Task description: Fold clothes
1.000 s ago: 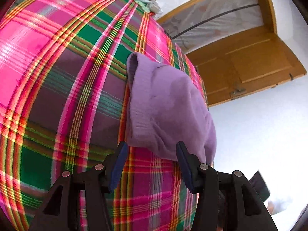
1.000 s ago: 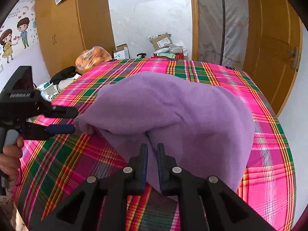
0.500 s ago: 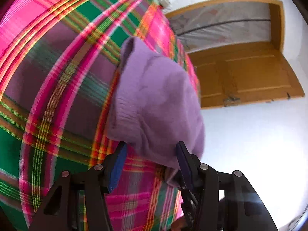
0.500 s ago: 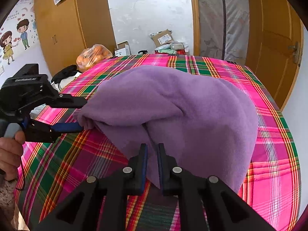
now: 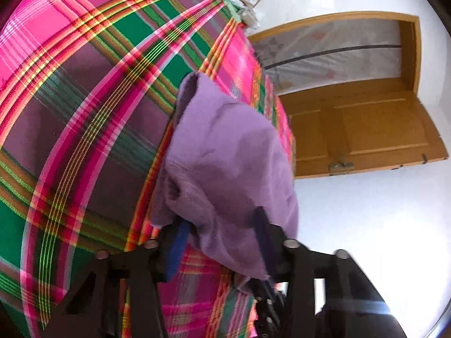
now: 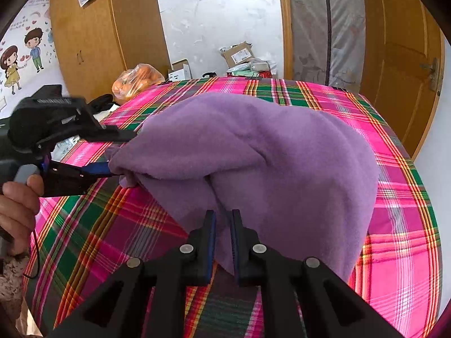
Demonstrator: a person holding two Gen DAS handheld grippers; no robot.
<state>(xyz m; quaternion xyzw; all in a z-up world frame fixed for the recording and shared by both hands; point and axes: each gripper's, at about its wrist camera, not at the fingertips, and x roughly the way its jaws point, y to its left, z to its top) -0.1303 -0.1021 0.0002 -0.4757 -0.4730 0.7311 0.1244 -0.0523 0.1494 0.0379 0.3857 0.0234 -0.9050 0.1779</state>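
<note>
Purple fleece garment (image 6: 267, 152) lies bunched near the plaid-covered bed's (image 6: 400, 225) front edge. The right gripper (image 6: 223, 225) pinches its near hem, lifting it, seemingly for folding; the left gripper (image 5: 220, 231) gapes wide around a side corner, apparently readying a matching grasp.

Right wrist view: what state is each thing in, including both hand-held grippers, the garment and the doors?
Purple fleece garment: bunched, lifted off the plaid bedspread at two edges.
Right hand-held gripper: shut on the garment's near edge.
Left hand-held gripper: open, fingers around the garment's left edge.
Wardrobe doors: closed.
Room door: open.
Cardboard box: flaps open.
</note>
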